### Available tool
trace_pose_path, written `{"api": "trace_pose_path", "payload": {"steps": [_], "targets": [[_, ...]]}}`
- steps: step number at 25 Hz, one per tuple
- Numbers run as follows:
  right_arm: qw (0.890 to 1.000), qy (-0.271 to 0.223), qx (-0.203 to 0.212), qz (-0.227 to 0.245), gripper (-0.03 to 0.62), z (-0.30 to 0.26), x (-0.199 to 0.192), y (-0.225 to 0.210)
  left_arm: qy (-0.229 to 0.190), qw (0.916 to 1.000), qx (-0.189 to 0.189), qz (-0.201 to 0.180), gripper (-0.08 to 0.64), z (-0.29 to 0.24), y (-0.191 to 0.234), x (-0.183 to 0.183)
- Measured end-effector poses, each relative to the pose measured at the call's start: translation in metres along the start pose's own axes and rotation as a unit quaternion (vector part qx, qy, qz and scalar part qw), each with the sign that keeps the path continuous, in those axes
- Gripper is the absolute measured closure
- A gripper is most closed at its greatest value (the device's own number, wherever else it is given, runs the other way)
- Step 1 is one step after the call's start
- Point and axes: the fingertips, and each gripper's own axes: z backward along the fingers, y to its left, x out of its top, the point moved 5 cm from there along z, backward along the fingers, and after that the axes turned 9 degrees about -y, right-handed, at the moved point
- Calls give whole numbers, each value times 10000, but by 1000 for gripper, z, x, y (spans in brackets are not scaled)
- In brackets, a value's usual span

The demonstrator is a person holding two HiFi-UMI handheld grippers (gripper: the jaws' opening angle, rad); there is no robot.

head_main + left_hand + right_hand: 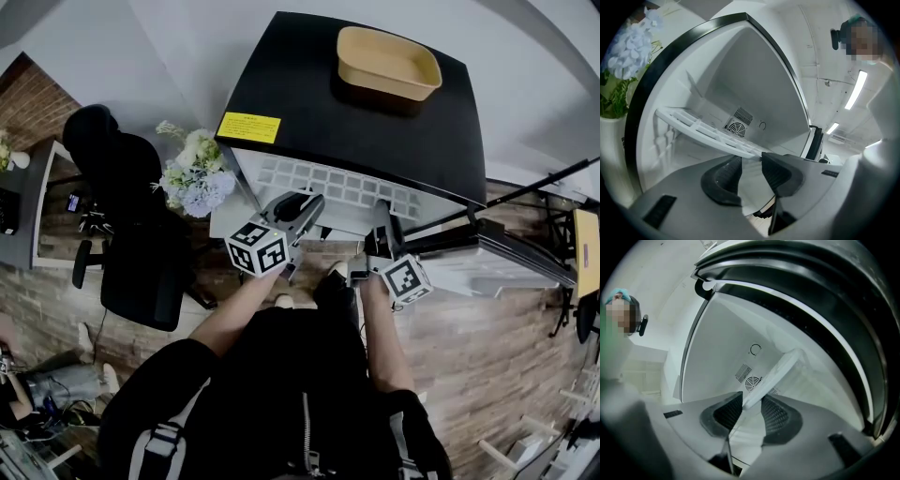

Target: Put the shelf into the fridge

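Fridge interior [754, 84] behind white lattice shelf [698, 126] (tilted), front edge pinched in left tongs [751, 161] and right tongs [751, 404].

I see the fridge [309, 84] top as glossy black, inner walls smooth white plastic. Shelf [703, 129]: white matt plastic grid. Left hand-held gripper [751, 161]: matt grey plastic body, black ribbed rubbery pads [723, 177]. Basin [387, 62]: matt tan plastic. Floor [469, 375]: wood planks.

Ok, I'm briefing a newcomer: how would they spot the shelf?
Find the black-topped fridge with the tan tub on it. Jutting from its open front, the shelf is the only flat white grid, held in the left gripper and right gripper.
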Motion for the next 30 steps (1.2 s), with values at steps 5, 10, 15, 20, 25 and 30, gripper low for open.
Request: {"api": "trace_pose_path", "payload": {"steps": [5,10,15,20,25,30], "targets": [[10000,-9,-39,-7,469,-7,1,-3,-3,10000,15,-8,414,-7,4,1],[10000,-12,-21,-27,469,-16,3,-5,-18,10000,23,-8,414,-15,8,4],[10000,-19,0,-29,471,-24,4,-8,-24,10000,47,-4,414,-21,12,4],[9999,-65,-77,0,469,-28,4,-9,-27,10000,60,0,414,-26,15,5],[9998,-158,-55,65,468,-29,4,-8,-40,10000,35,-11,414,-27,15,6],[9999,-171,-17,5,468,-30,4,-8,-41,10000,53,-3,413,-27,15,5]]}}
